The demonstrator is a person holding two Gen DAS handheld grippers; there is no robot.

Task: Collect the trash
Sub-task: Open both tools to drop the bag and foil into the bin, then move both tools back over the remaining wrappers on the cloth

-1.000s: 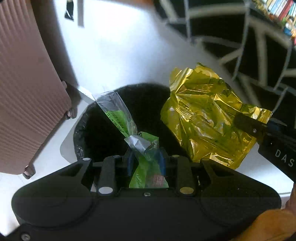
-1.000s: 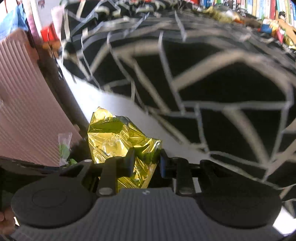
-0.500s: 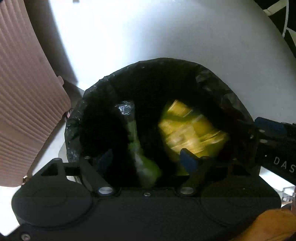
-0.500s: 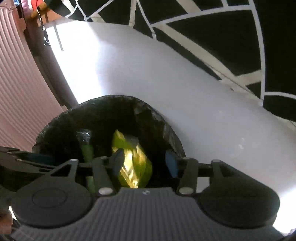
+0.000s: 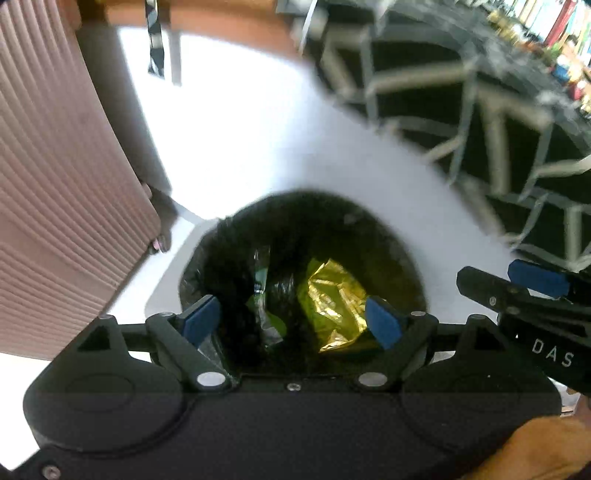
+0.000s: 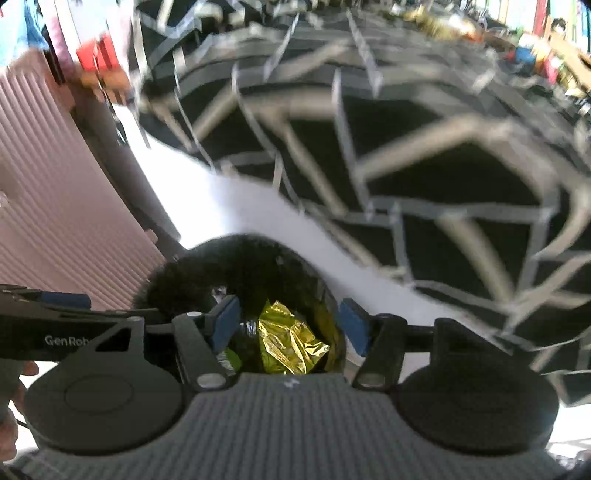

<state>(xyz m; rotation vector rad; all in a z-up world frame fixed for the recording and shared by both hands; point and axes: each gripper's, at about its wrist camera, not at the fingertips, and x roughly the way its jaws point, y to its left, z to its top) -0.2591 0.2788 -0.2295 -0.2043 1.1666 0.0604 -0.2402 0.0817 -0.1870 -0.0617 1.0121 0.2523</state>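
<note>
A bin lined with a black bag [image 5: 229,236] stands on the white floor, also low in the right wrist view as the bin [image 6: 192,273]. Inside it lie a crumpled gold foil wrapper [image 5: 334,299] [image 6: 288,338] and a clear and green plastic wrapper [image 5: 264,314] [image 6: 229,356]. My left gripper [image 5: 291,319] hangs open above the bin mouth with nothing between its blue pads. My right gripper [image 6: 288,323] is open too, empty, over the bin's right side, and its finger [image 5: 517,291] shows at the right of the left wrist view.
A pink ribbed suitcase [image 5: 55,184] [image 6: 55,206] stands just left of the bin on its wheels. A black rug with a pale line pattern [image 5: 480,110] [image 6: 406,147] covers the floor to the right and beyond. Shelves with books [image 5: 554,29] line the far right.
Both grippers let go: the gold wrapper and the green wrapper dropped from the jaws into the bin. Since then both grippers have risen and tilted up, bringing the rug back into view.
</note>
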